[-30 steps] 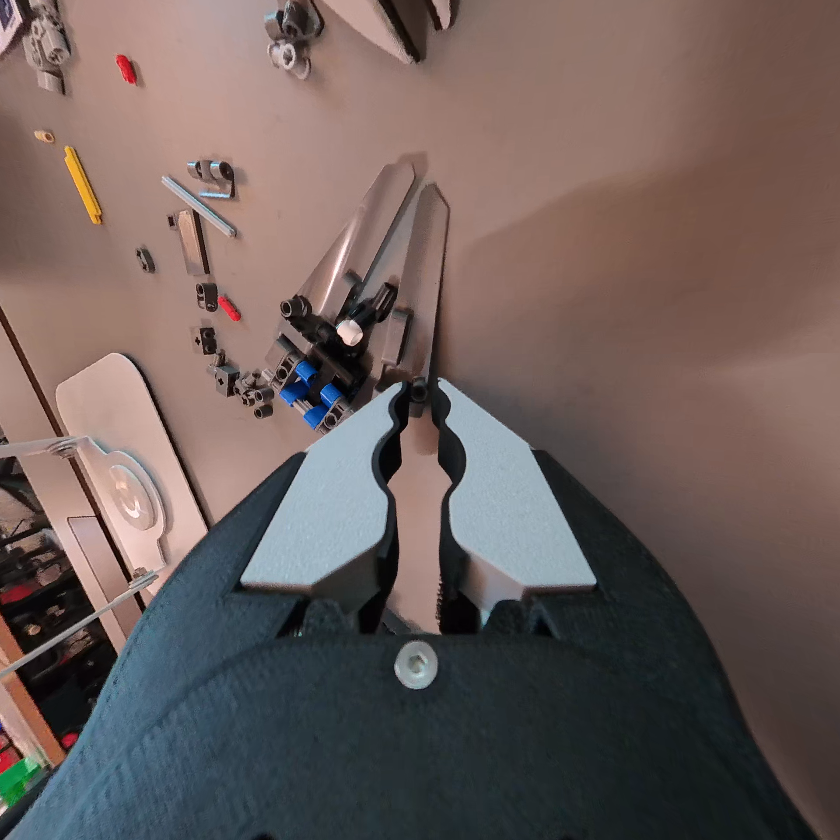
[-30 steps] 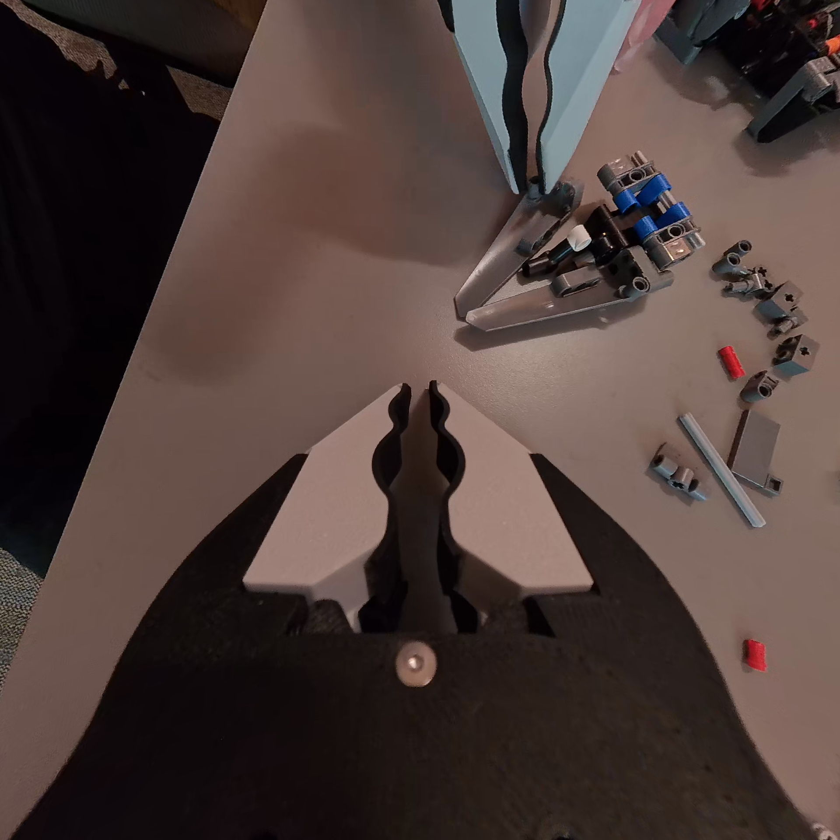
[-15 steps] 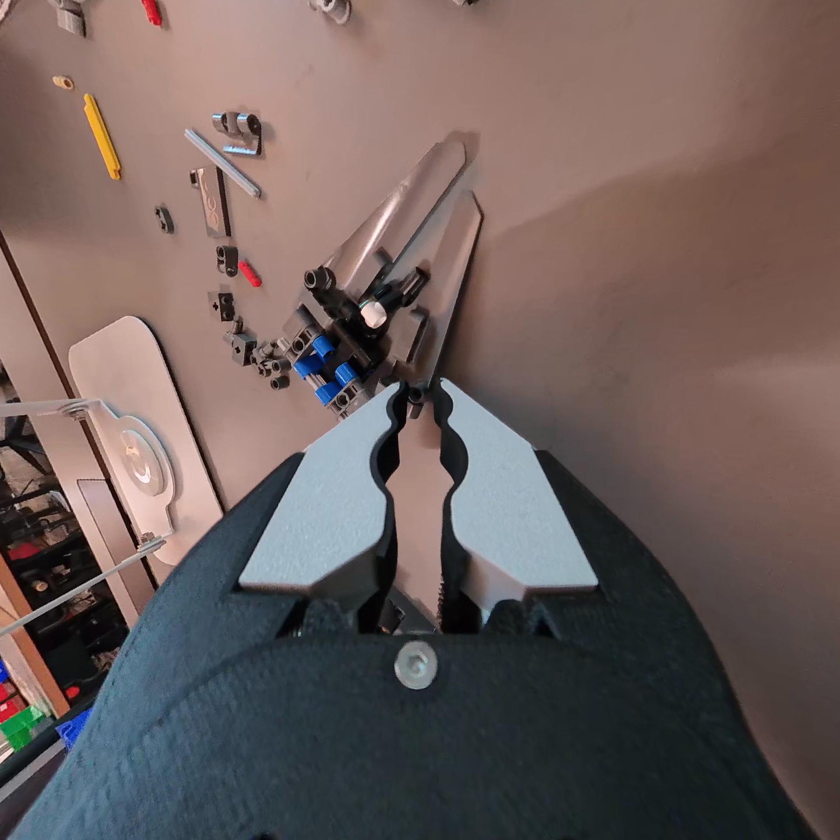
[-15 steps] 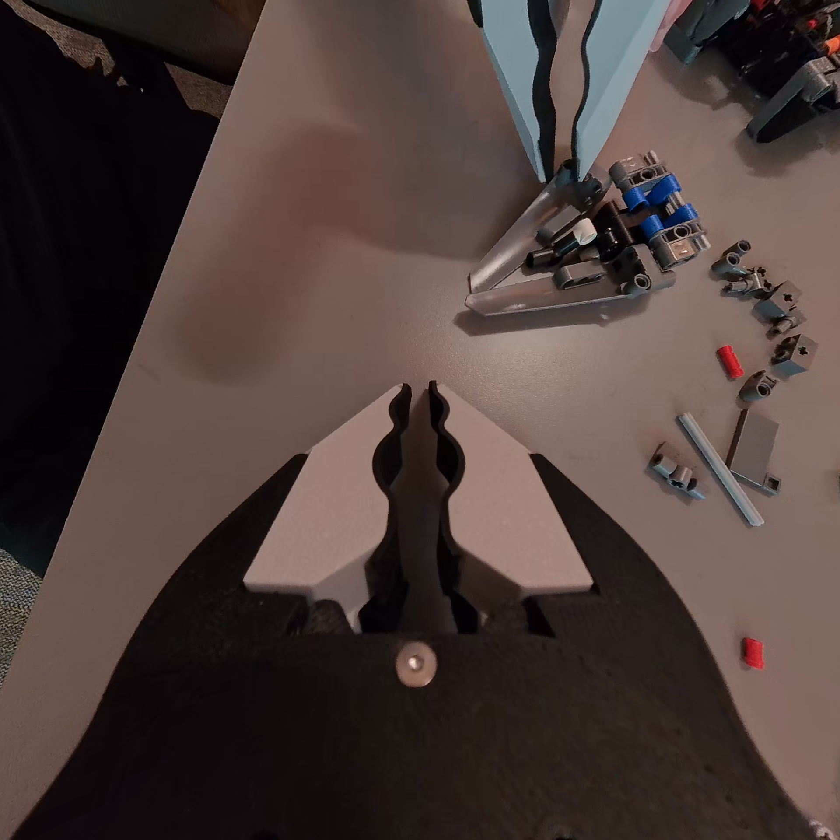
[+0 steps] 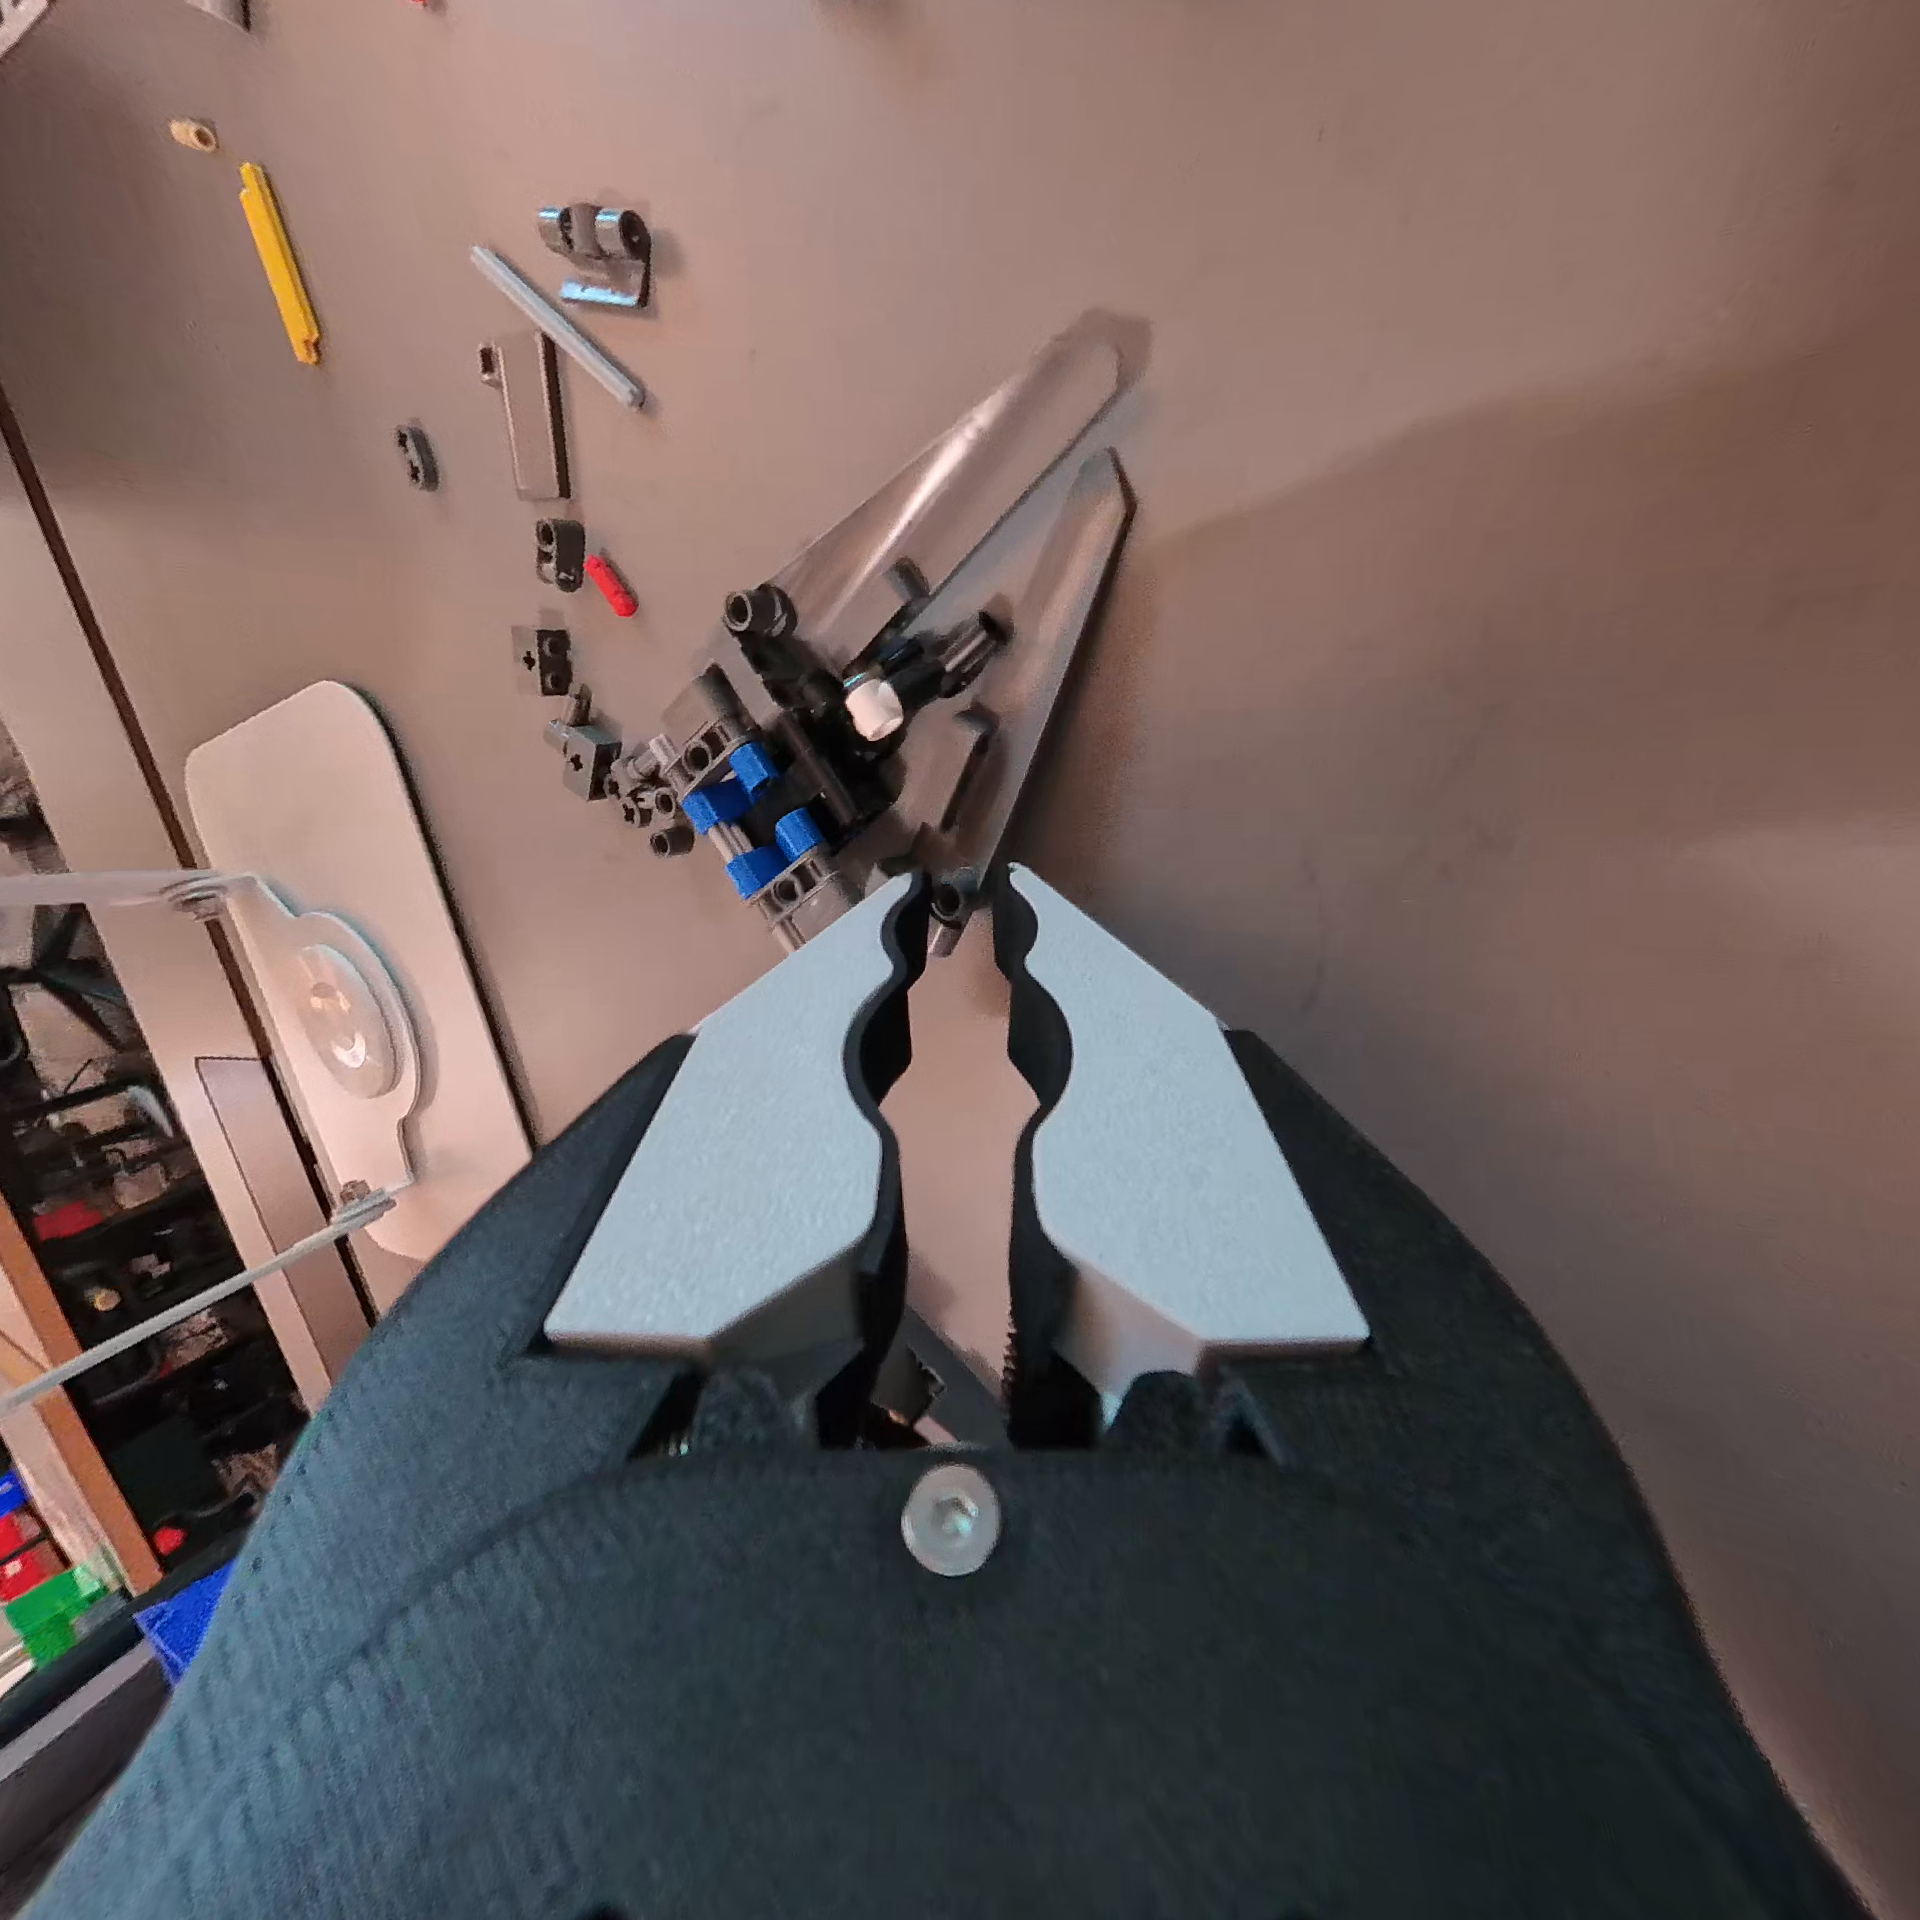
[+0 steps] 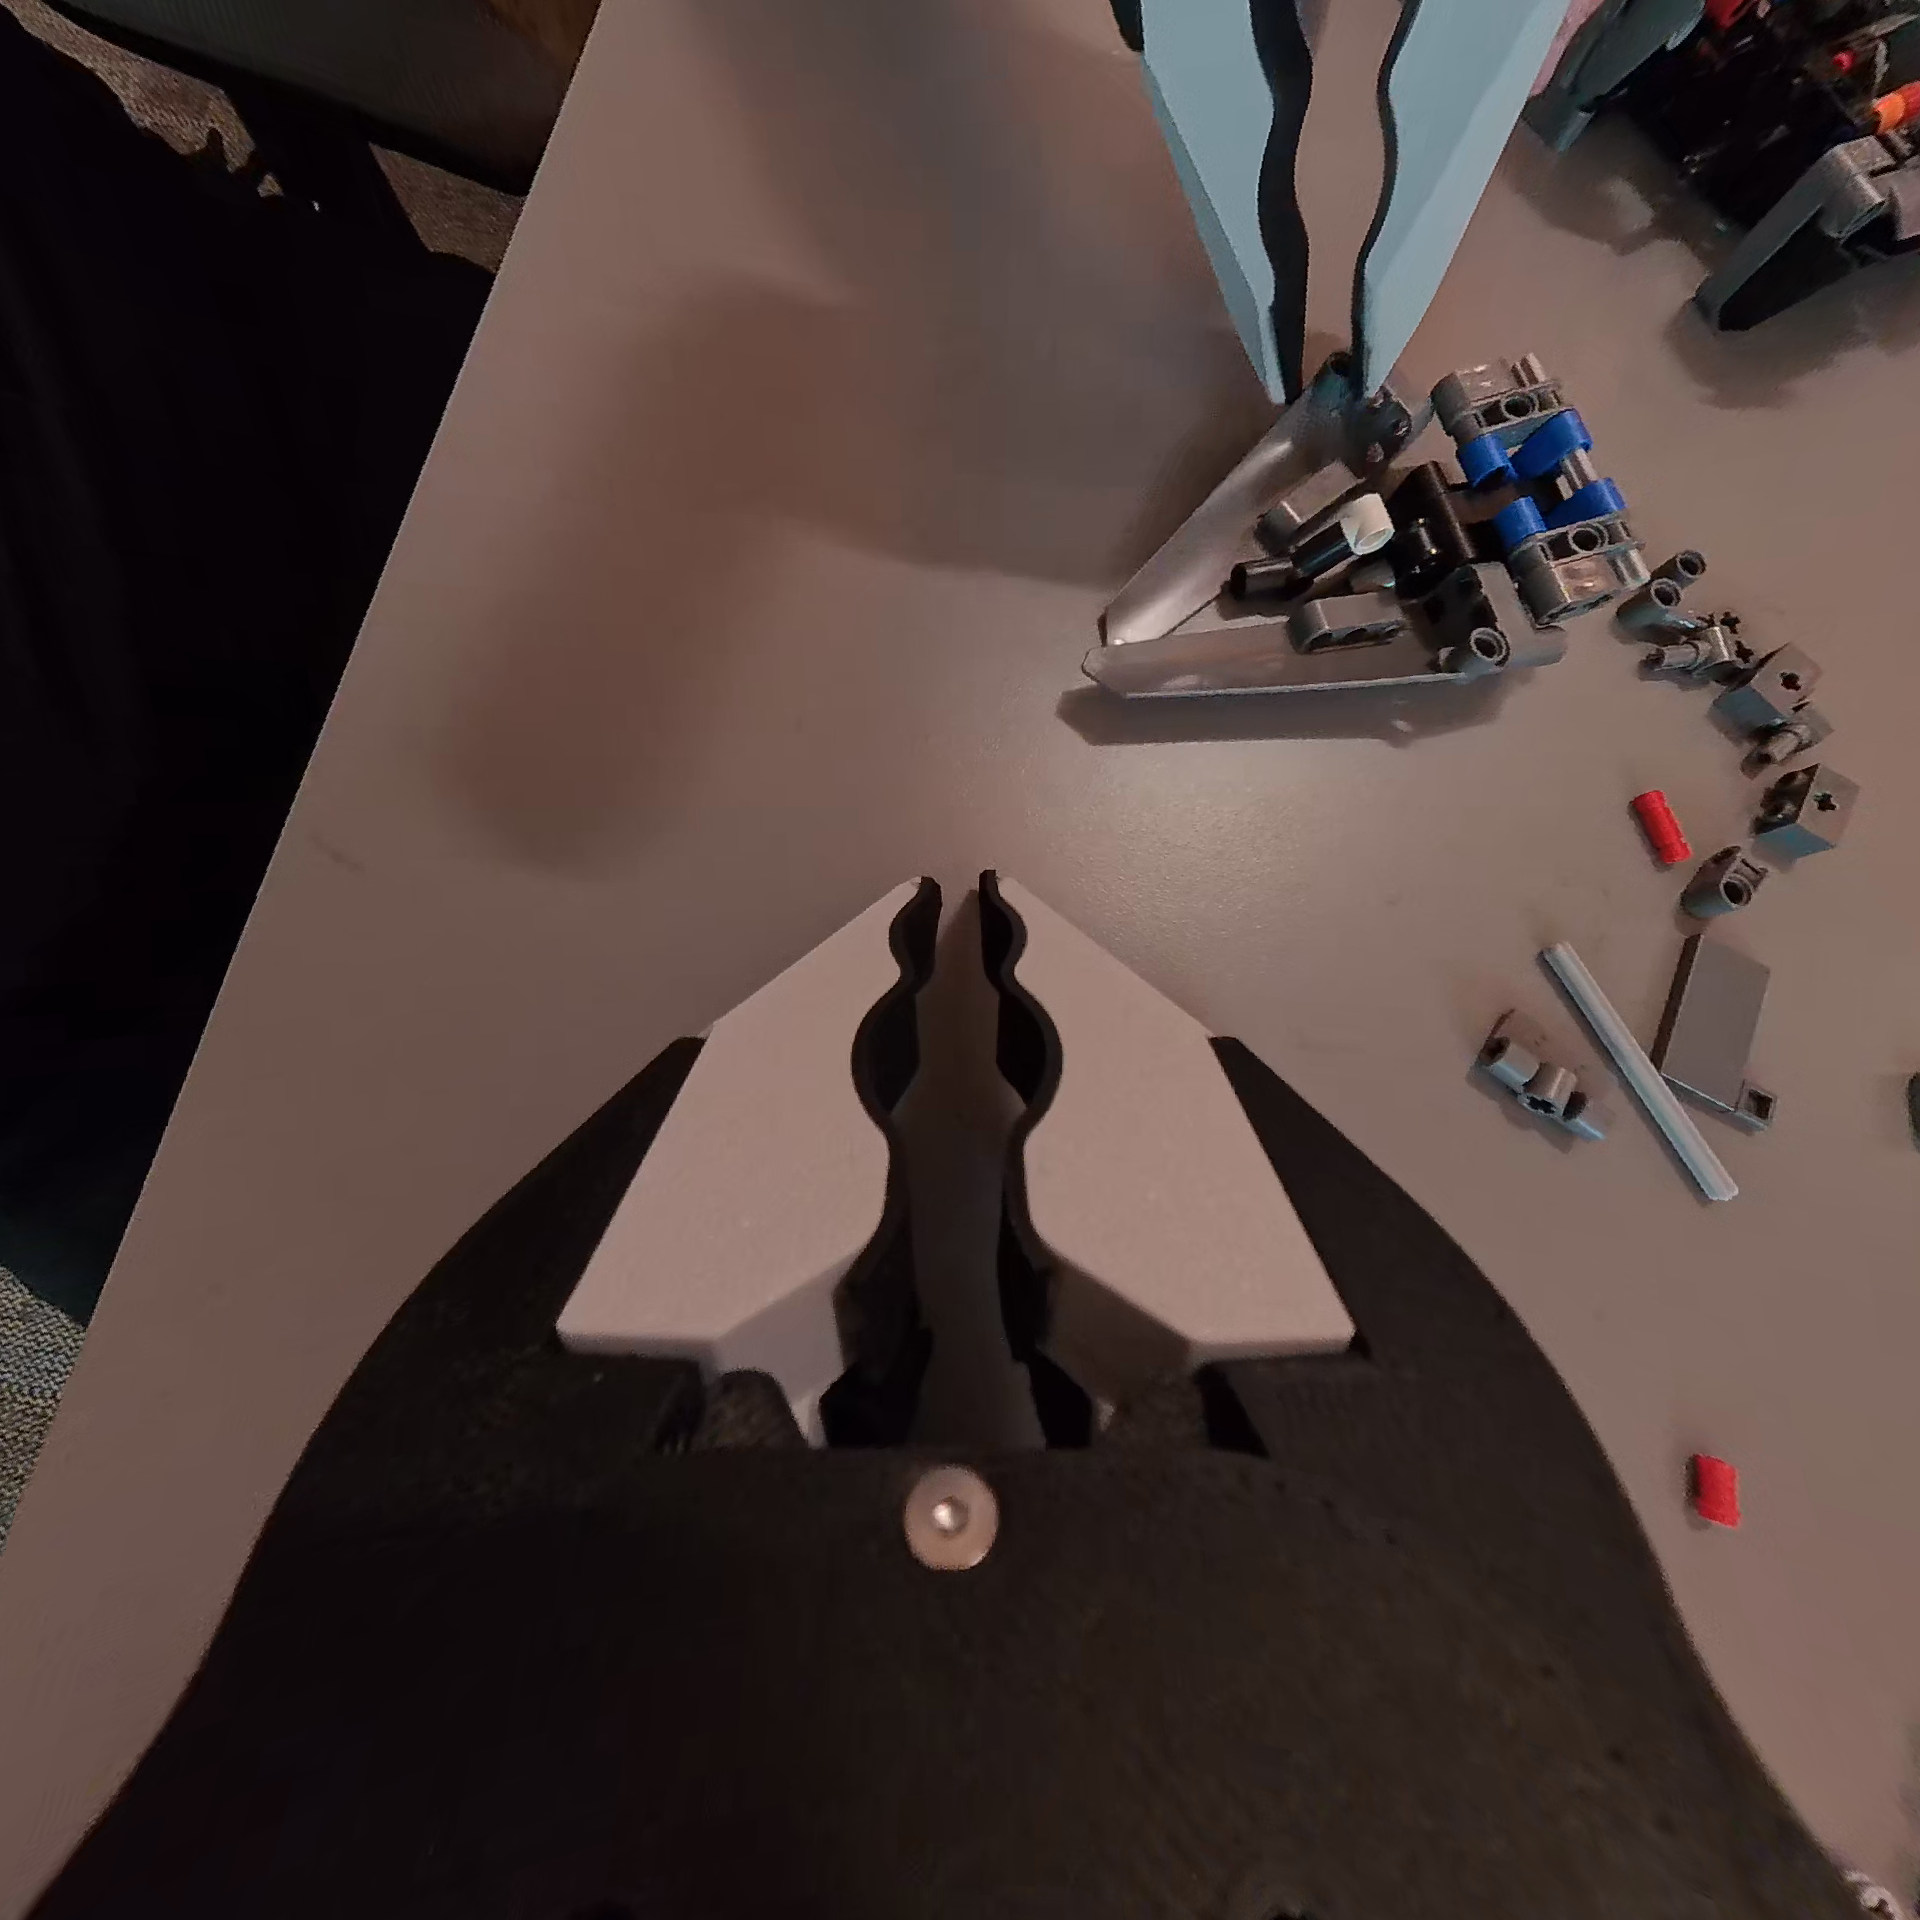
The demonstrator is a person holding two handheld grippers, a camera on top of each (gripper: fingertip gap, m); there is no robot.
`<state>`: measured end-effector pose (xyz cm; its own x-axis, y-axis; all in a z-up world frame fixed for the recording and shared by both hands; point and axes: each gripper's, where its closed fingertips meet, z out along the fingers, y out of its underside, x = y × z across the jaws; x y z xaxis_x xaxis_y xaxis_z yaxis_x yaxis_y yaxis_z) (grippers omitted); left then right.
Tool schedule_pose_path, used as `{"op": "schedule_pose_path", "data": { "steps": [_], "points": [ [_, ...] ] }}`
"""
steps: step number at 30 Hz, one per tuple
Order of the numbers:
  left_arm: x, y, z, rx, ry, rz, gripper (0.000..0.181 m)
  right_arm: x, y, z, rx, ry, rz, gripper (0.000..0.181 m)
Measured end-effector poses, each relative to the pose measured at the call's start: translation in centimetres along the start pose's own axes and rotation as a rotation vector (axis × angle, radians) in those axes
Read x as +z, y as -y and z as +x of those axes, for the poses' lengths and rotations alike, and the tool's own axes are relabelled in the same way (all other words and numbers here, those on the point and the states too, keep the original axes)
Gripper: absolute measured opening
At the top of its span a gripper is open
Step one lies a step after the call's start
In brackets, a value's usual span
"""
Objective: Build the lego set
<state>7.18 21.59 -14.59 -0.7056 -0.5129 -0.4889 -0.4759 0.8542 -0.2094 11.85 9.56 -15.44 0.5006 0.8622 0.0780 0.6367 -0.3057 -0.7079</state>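
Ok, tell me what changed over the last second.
The left tongs opened: a second ago they pinched the rear corner of the wedge-shaped model, now their tips stand apart around its grey connector. The model swung round on the table, its blue end toward the loose pieces. The right tongs stayed nearly shut, empty, above bare table; the loose pieces did not move.

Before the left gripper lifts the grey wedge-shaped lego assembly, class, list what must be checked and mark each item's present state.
1. Left gripper fingers straddle the small dark pin at the corner of the grey wedge-shaped lego assembly: ok.
2. Firm clamp on that pin: cannot tell.
3. Right gripper carries nothing: ok.
4. Right gripper clear of the assembly: ok.
5. Loose grey connectors apart from the assembly: not ok, they crowd its blue-pinned end.
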Motion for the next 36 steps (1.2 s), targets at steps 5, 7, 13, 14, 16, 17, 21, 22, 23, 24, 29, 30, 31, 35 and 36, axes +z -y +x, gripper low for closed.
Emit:
{"op": "schedule_pose_path", "data": {
  "steps": [5,7,13,14,16,17,21,22,23,24,29,30,31,35,36],
  "points": [
    [-0.1,-1.0,-1.0,-0.093,0.023,-0.037,0.013,0.0,0.0,0.1,0.001,-0.004,0.007,0.006],
    [-0.2,-1.4,-1.2,-0.123,0.023,-0.046,0.015,0.0,0.0,0.2,0.003,-0.006,0.010,0.005],
    [-0.2,-2.3,-1.8,-0.185,0.039,-0.071,0.016,0.0,0.0,0.3,0.009,-0.005,0.019,0.004],
    [-0.1,-2.4,-1.7,-0.190,0.031,-0.077,0.016,0.0,0.0,0.3,0.010,-0.005,0.020,0.004],
    [0.2,-2.3,-1.5,-0.200,0.010,-0.072,0.015,0.0,0.0,0.4,0.010,-0.006,0.021,0.004],
    [0.4,-2.3,-1.6,-0.206,0.012,-0.076,0.015,0.0,0.0,0.4,0.010,-0.007,0.021,0.004],
    [0.8,-2.4,-1.7,-0.212,0.017,-0.080,0.011,0.0,0.0,0.4,0.010,-0.009,0.020,0.004],
    [0.9,-2.3,-1.7,-0.210,0.014,-0.075,0.011,0.0,0.0,0.4,0.010,-0.009,0.020,0.004],
    [0.9,-2.2,-1.7,-0.210,0.010,-0.070,0.011,0.0,0.0,0.4,0.009,-0.009,0.020,0.004],
    [0.9,-2.1,-1.6,-0.210,0.003,-0.062,0.010,0.0,0.0,0.4,0.009,-0.009,0.020,0.004],
    [0.9,-1.4,-1.5,-0.198,-0.001,-0.034,0.010,0.0,-0.1,0.4,0.007,-0.011,0.018,0.004],
    [0.8,-1.3,-1.5,-0.198,0.001,-0.028,0.010,0.0,-0.1,0.4,0.007,-0.011,0.018,0.004],
    [0.7,-1.2,-1.6,-0.197,0.005,-0.023,0.010,0.0,-0.1,0.4,0.007,-0.011,0.018,0.004],
    [0.2,-1.0,-1.6,-0.186,0.012,-0.005,0.010,0.0,-0.1,0.5,0.008,-0.012,0.019,0.003],
    [0.2,-0.9,-1.6,-0.180,0.012,-0.004,0.010,0.0,-0.1,0.5,0.008,-0.012,0.019,0.003]
  ]
}}
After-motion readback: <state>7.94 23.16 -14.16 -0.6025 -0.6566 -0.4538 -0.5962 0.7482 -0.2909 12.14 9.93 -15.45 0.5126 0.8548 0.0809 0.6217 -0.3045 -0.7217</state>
